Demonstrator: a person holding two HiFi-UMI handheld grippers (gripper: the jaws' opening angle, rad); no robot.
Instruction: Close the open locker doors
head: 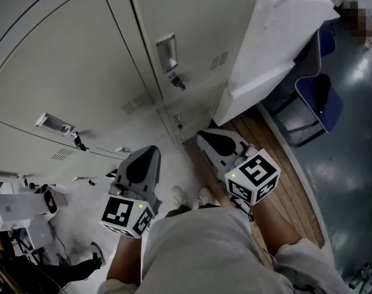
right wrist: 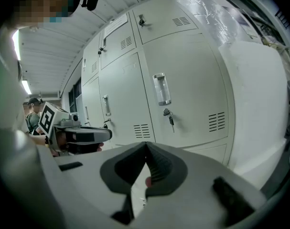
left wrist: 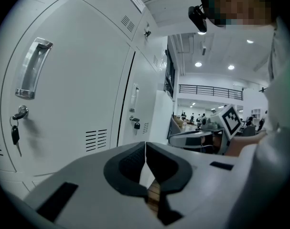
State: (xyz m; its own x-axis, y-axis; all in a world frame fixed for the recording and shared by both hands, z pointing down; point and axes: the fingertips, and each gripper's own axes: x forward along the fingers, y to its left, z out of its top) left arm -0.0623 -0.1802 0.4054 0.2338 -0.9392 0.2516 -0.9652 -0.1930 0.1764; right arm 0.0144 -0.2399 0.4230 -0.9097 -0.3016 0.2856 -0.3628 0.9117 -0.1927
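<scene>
A bank of pale grey lockers point(head: 81, 60) fills the upper left of the head view. Every door I can see lies flush with its frame. The nearest right-hand door point(right wrist: 183, 99) has a chrome handle point(head: 167, 52) and a key hanging in its lock point(head: 176, 81). Another door point(left wrist: 73, 94) carries a handle point(left wrist: 32, 68) with a key below it point(left wrist: 18, 123). My left gripper point(head: 151, 150) and right gripper point(head: 201, 135) point at the locker bases, a short way off them. Both stand shut with nothing between the jaws point(left wrist: 145, 144) point(right wrist: 145, 144).
A tall white wrapped block point(head: 277, 35) stands against the lockers at the right, on a wooden platform point(head: 290, 182). Blue chairs point(head: 317, 97) sit beyond it on the dark floor. White boxes and cables point(head: 20, 216) lie at the lower left.
</scene>
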